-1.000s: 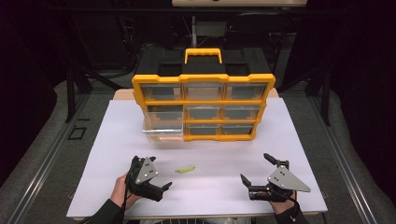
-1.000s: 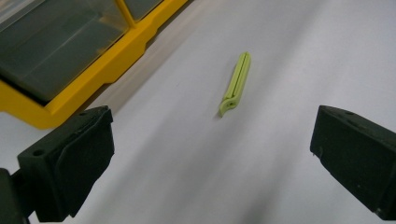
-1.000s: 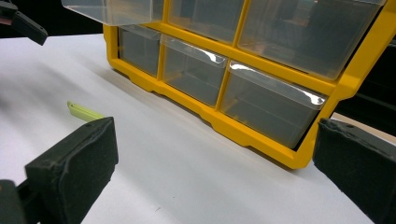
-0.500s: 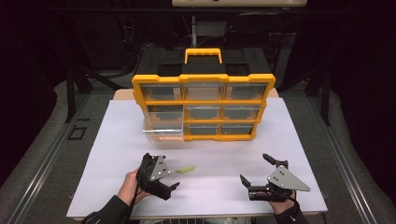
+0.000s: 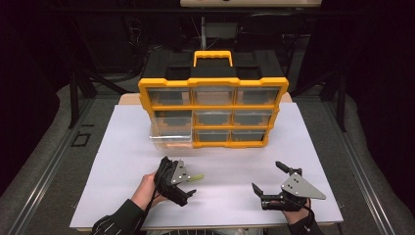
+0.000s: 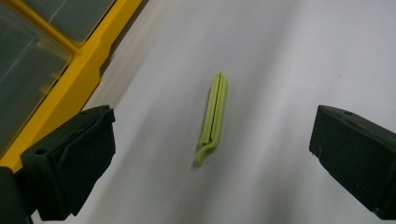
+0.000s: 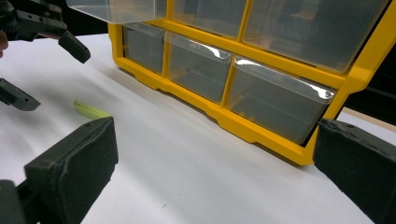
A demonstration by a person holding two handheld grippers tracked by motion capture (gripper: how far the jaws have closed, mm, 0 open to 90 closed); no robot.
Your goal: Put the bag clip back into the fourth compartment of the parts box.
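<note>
The left gripper has its jaws spread wide, one black pad at 9 o'clock and the other at 3 o'clock in the left gripper view, with nothing between them but bare surface and a small yellow-green clip. The clip lies flat on the white table sheet, its long axis running roughly from 12 to 6 o'clock, its curled end toward 6 — apart from both pads, touching neither. At 10 o'clock in that view stands the yellow frame of the organiser.

In the high view the left gripper sits on the sheet at about 7 o'clock from the organiser, and the clip shows just beyond the grey plate, at the gripper's 2 o'clock, between the two open jaws.

The right gripper is also wide open and holds nothing; its pads frame the organiser's lower drawers. In the high view it rests at 5 o'clock from the organiser, well apart from the clip, its jaws pointing toward 10 o'clock.

The organiser stands upright at the far middle of the sheet, three rows of clear drawers — the bottom left drawer pulled out toward the person.
</note>
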